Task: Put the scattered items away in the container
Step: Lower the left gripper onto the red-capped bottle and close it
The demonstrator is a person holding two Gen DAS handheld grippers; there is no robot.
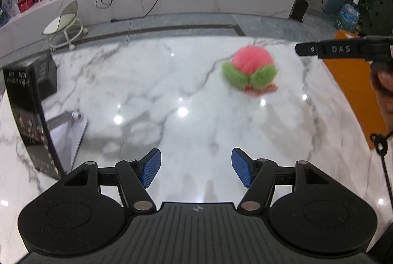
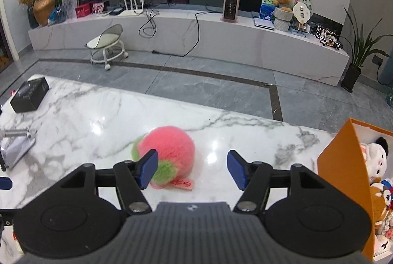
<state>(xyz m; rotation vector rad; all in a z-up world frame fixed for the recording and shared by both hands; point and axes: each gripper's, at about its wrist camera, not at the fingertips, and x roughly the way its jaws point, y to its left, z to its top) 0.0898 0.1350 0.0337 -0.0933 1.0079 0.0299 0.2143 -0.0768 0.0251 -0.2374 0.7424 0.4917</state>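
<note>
A pink plush peach (image 1: 250, 71) with green leaves and a pink tag lies on the white marble table (image 1: 147, 92). In the right wrist view the plush peach (image 2: 169, 153) sits just ahead of my right gripper (image 2: 192, 171), slightly left of its centre, with the left blue pad (image 2: 148, 170) in front of its leaf. That gripper stands open and nothing is between its pads. My left gripper (image 1: 196, 168) is open over bare marble, well short of the peach. The orange container (image 2: 343, 165) stands at the right and holds several plush toys (image 2: 378, 180).
A black box (image 1: 29, 114) stands upright at the table's left, with a silver metal stand (image 1: 66, 131) beside it. A second black box (image 2: 29, 96) lies at the far left corner. The right gripper's arm (image 1: 343, 50) and a hand (image 1: 385, 82) show at right. Beyond the table edge lies grey floor.
</note>
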